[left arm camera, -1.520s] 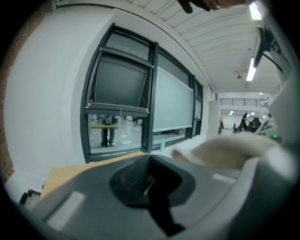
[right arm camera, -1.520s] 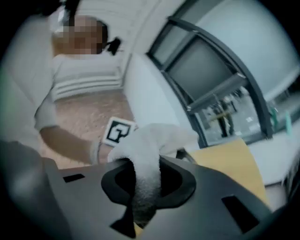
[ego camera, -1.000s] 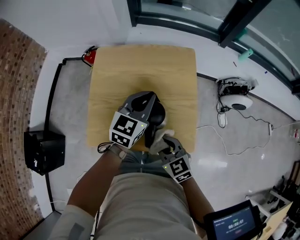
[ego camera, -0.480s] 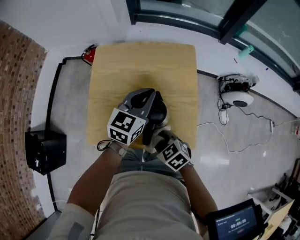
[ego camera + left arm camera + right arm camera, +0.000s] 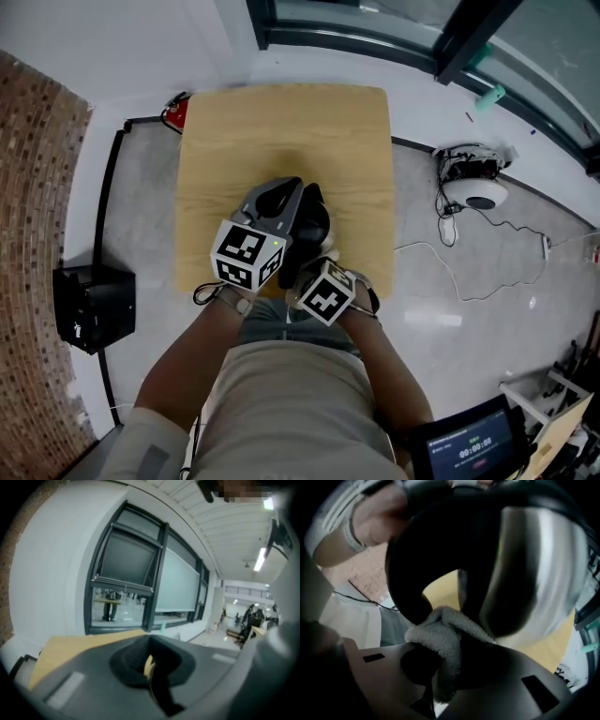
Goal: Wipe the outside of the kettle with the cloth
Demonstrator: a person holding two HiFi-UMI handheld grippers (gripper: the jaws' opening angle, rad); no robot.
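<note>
Cloth point(image 5: 440, 639) pinched tight in my right fingers point(image 5: 520, 677), pressed to the kettle point(image 5: 534, 564) by its handle, on the surface point(image 5: 281, 131); left fingers point(image 5: 93, 681) closed, empty. Push too hard and the kettle could slide or tip.

A fluffy grey terry cloth point(image 5: 440, 639) is seen against a shiny silver steel kettle point(image 5: 543, 564) with its black handle point(image 5: 401, 573); the wooden worktop point(image 5: 281, 131) is shown pale yellow.

No legible text, digits on the small screen point(image 5: 466, 448) too blurred to read
</note>
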